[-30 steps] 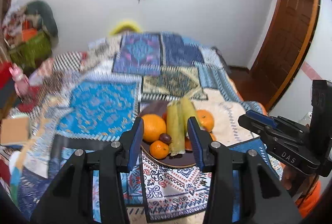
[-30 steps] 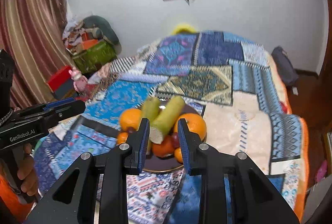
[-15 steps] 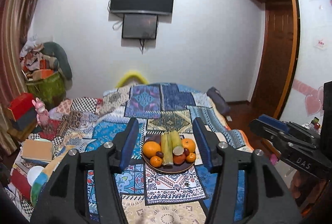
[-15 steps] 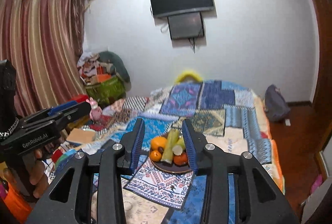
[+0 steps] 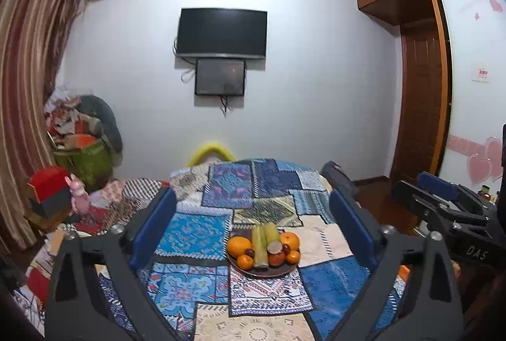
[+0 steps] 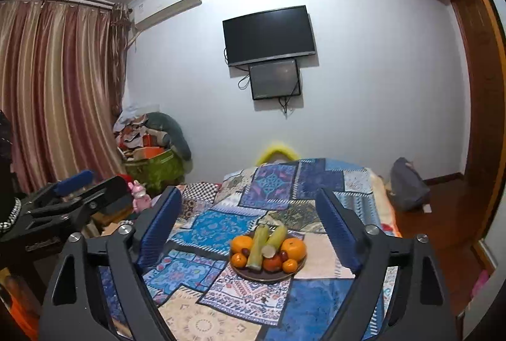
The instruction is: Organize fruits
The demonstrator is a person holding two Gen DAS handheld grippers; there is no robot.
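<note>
A dark round plate (image 5: 262,274) (image 6: 266,278) lies on the patchwork bedspread. It carries two large oranges (image 5: 239,246) (image 6: 294,248), smaller oranges, two pale green stalks (image 5: 259,243) (image 6: 256,249), a red fruit and small dark ones. My left gripper (image 5: 251,197) hangs well back from the plate, its jaws opening wide, nothing between the blue pads. My right gripper (image 6: 248,194) is just as far off, jaws opening, also empty. Each shows in the other's view, the right one (image 5: 442,205) at the right edge and the left one (image 6: 79,192) at the left.
The bedspread (image 5: 202,233) covers a bed that runs toward a white wall with a TV (image 5: 221,34). A heap of clutter (image 5: 79,135), a red box (image 5: 47,182) and a pink rabbit toy (image 5: 77,194) stand left. A grey bag (image 6: 408,182) and wooden door (image 5: 420,107) are right.
Both grippers have drawn back and up from the plate, which looks much smaller now. Both views have tilted up to show the wall. Both pairs of jaws have spread from narrow to wide.
</note>
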